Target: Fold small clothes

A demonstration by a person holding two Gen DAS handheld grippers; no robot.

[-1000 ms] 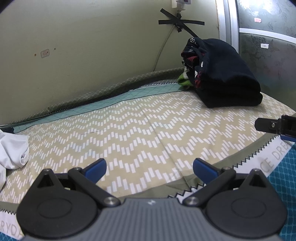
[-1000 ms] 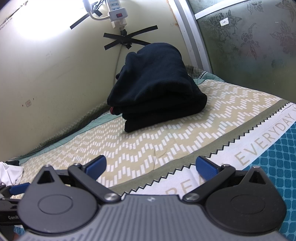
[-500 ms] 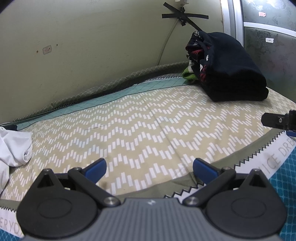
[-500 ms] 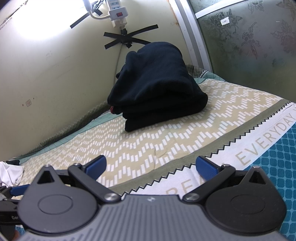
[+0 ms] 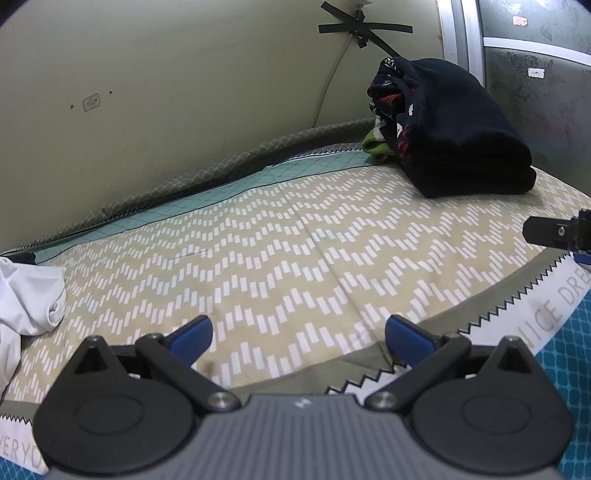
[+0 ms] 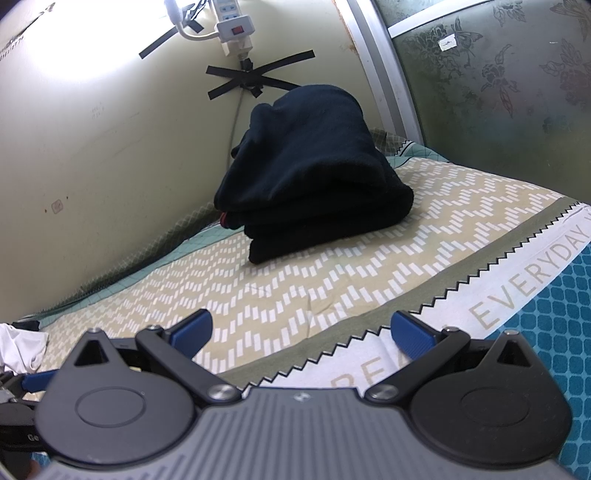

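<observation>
Over the zigzag bed sheet (image 5: 295, 258), left gripper (image 5: 297, 334) and right gripper (image 6: 301, 332) both gape wide, empty. White cloth (image 5: 26, 295) lies crumpled far left; a sloppy grab might bunch it.

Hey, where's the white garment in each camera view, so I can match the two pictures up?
Left wrist view: the white garment lies crumpled at the far left edge, on the patterned bed cover.
Right wrist view: the same garment shows as a small patch at the lower left edge, just above the left gripper's blue fingertip.
Shared landmark: the folded dark pile by the wall, under the black tape cross.
</observation>
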